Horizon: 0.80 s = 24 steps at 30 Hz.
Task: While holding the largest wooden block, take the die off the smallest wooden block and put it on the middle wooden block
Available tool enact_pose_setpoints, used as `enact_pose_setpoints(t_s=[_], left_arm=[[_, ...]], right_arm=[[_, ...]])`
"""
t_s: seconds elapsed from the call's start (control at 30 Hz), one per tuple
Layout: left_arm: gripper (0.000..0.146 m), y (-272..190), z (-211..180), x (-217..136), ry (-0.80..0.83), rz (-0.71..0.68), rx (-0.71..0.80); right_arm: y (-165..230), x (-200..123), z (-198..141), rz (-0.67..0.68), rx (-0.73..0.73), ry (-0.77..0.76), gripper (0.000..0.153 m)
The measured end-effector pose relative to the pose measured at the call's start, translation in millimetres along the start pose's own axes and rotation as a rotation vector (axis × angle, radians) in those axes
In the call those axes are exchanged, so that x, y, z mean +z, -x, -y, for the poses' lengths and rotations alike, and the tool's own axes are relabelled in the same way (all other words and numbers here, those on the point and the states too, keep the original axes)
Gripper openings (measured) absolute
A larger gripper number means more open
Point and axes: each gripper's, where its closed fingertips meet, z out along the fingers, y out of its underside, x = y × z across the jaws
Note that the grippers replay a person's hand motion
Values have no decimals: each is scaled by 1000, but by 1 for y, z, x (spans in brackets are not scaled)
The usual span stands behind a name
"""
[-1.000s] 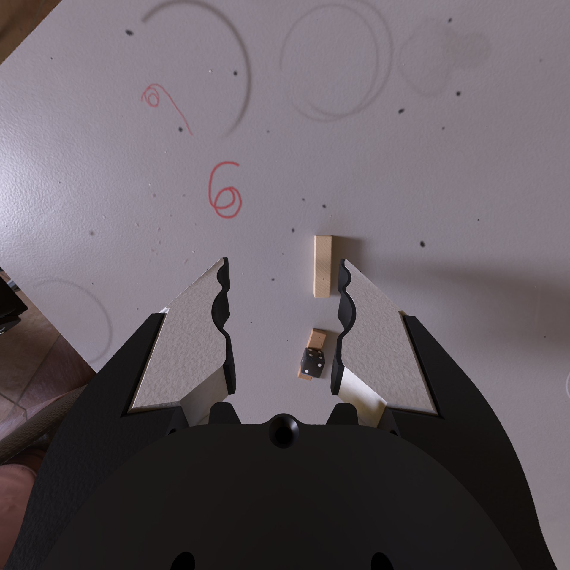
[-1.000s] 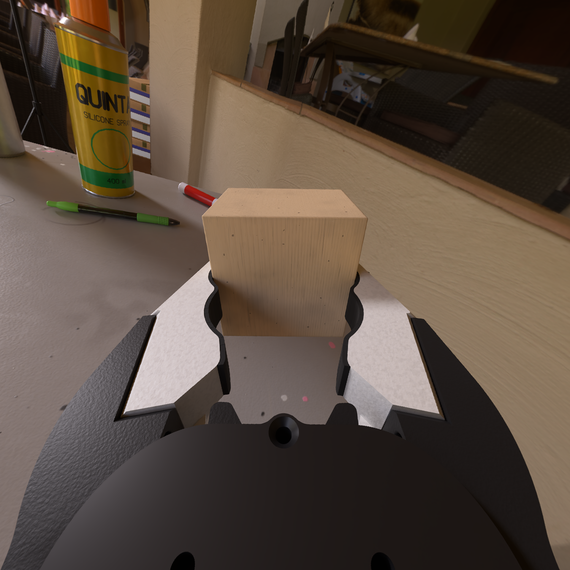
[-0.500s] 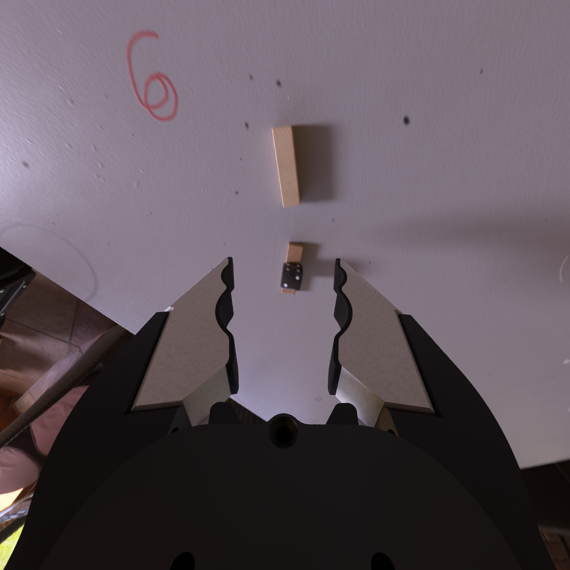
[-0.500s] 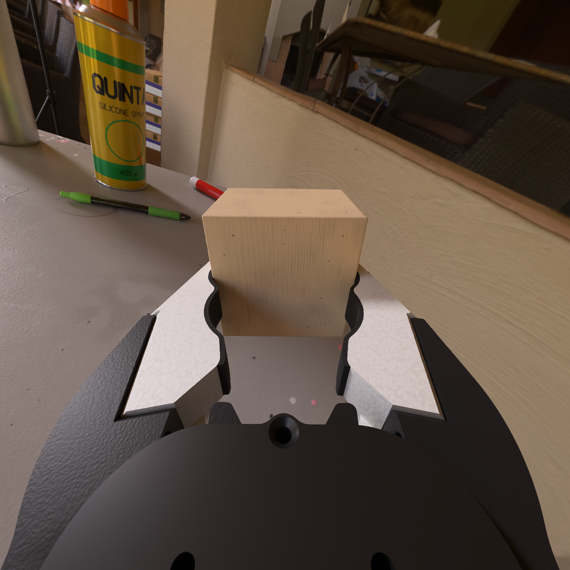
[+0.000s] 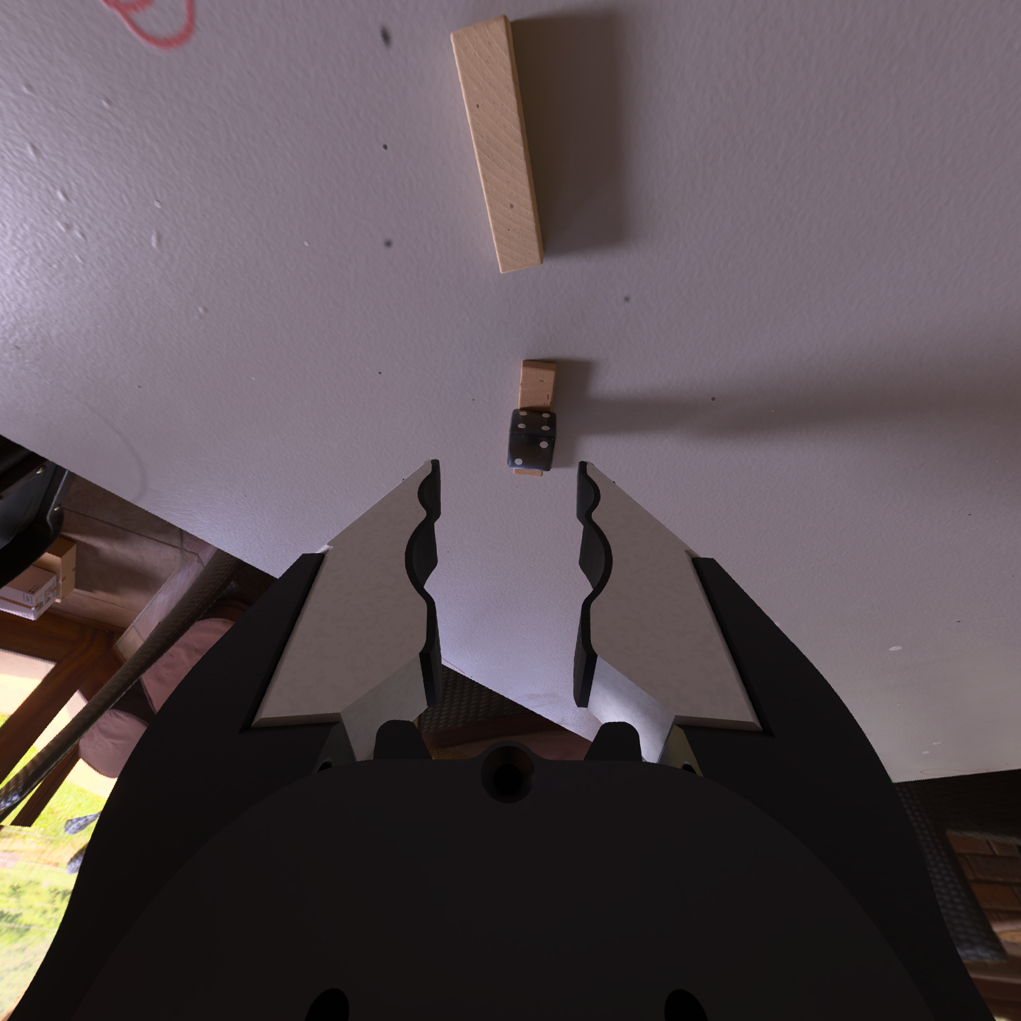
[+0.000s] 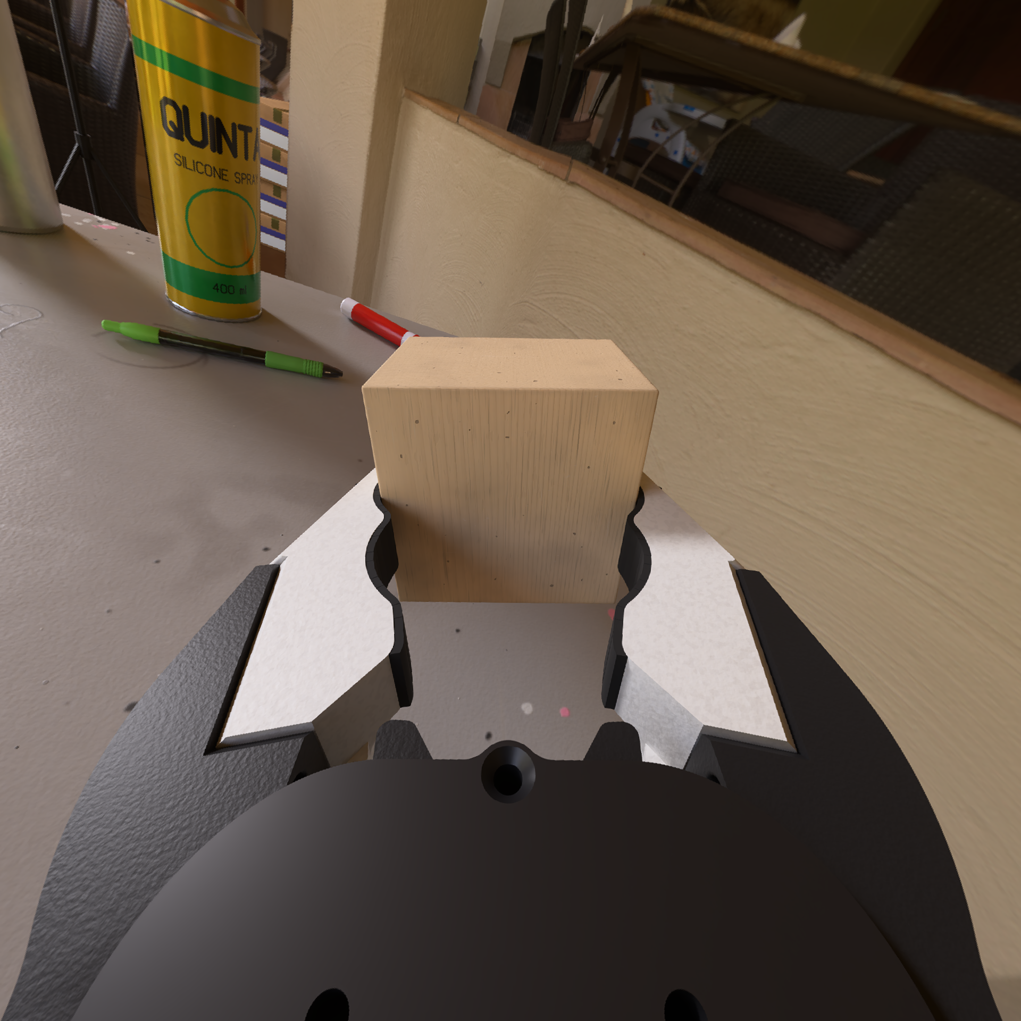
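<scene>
1. A pale grey, lightly pebbled tabletop (image 5: 276, 276) speckled with dark dots fills the left wrist view; a red pen scribble (image 5: 154, 22) marks its far left corner, and beyond its near edge lie brown flooring and a patch of grass.
2. A long, flat, light wooden middle block (image 5: 497, 143) lies far ahead, its grain running in diagonal lines, a soft shadow on its right.
3. Nearer, the small light wooden block (image 5: 537, 387) lies flat, and the black die with white pips (image 5: 531, 445) sits on its near end, covering most of it.
4. The left gripper (image 5: 508, 469) looks down on the table, its black scalloped pads (image 5: 428, 552) on white wedge-shaped fingers spread apart with nothing between them; the die lies just beyond the tips.
5. In the right wrist view, the right gripper (image 6: 508, 491) is clamped on the big pale wooden cube (image 6: 508, 469), its vertical grain facing the camera.
6. Far left on the table stand a yellow and green spray can (image 6: 204, 166), a green and black pen (image 6: 221, 349) and a red marker (image 6: 378, 321); a cream plaster wall (image 6: 718, 387) runs along the right.
</scene>
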Motion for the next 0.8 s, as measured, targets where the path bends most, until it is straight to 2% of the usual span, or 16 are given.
enact_pose_setpoints(t_s=[0.13,0.37,0.47,0.8], left_arm=[[45,-2,-1,6,9,-8,10],[29,-7,-1,6,-9,-9,24],[16,-7,0,5,-29,29,45],[16,3,11,-10,-154,224,93]], right_arm=[[1,0,-1,-1,-7,4,82],[2,1,-2,-1,-16,11,82],[2,1,-2,-1,-21,11,82],[2,1,-2,-4,-32,13,82]])
